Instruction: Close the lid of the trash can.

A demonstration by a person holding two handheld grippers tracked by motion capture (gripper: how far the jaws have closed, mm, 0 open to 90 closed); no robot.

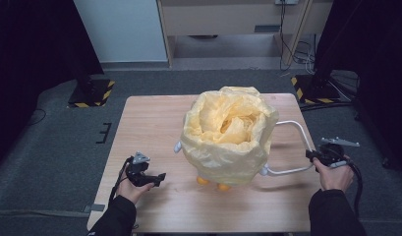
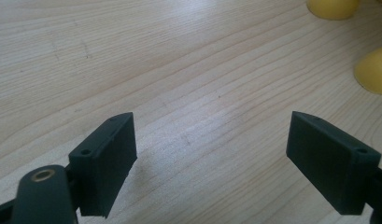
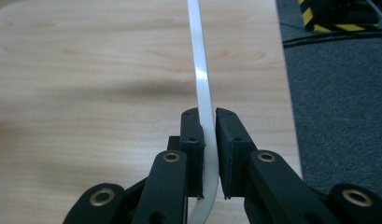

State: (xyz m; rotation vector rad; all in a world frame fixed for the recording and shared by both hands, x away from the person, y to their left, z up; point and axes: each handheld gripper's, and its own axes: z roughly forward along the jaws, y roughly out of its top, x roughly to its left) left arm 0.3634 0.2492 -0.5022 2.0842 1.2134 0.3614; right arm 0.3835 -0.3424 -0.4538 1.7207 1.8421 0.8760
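My right gripper [image 1: 314, 156], at the right edge of the frame, is clamped on the white handle [image 3: 203, 88] of the bin [image 1: 228, 135] lined with a yellow bag, mid-table [image 1: 149, 123]. My left gripper [image 1: 157, 178], lower left, hovers with jaws wide, gripping nothing.

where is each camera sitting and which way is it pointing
High view: above the person's side, looking forward and down on the table and the bin with a yellow bag; both forearms, the left gripper and right gripper show.
Left gripper view: on the left gripper, facing bare wood between open jaws.
Right gripper view: on the right gripper, looking along the white handle it clamps.
Shared: the handle shows in the high and right gripper views.
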